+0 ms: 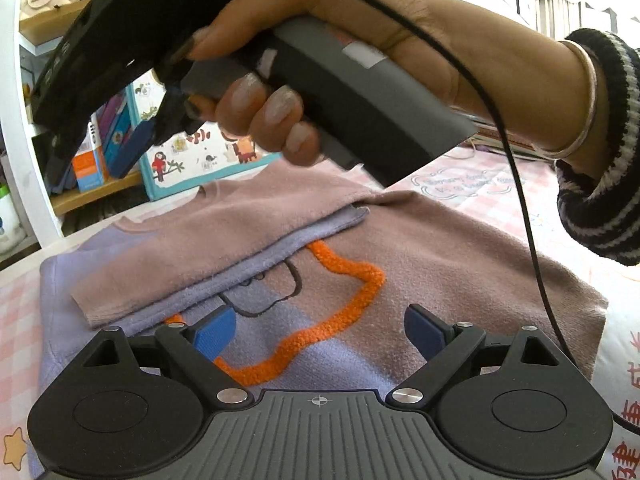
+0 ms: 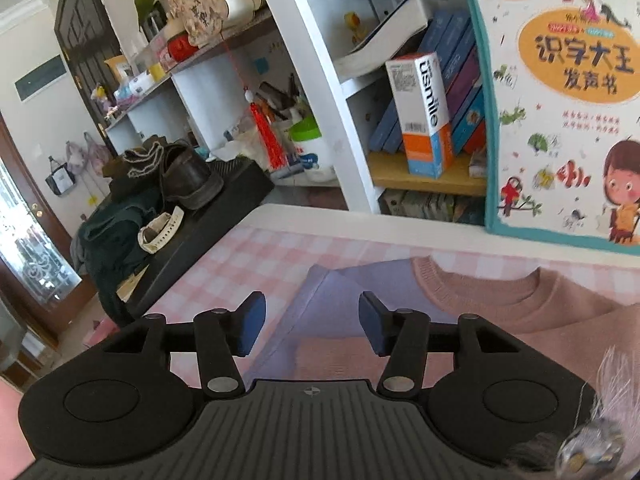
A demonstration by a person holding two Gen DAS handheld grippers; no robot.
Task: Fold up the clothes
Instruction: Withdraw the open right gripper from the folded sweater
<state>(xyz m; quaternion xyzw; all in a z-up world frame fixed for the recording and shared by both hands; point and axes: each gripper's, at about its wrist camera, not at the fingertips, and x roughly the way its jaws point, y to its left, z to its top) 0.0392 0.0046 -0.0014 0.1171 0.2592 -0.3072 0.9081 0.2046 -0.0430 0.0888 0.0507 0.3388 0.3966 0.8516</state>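
The left gripper hangs low over the sweater, its blue pads spread wide and gripping nothing; whether the pad tips touch the knit cannot be told. Under it runs the orange outline stitched on the sweater's front. A pink sleeve lies folded across the chest, with a lilac edge showing below it. Above the sleeve a hand grips the handle of the right gripper, and a black cable trails from it.

In its own view the right gripper is also spread open and holds nothing, poised above the sweater's lilac shoulder, beside the pink collar.

The sweater lies flat on a table covered by a pink checked cloth. At the table's far edge a picture book stands upright against white shelves that hold books and a white and orange box. To the left, a black bench carries shoes and dark clothes, with a dark door behind.
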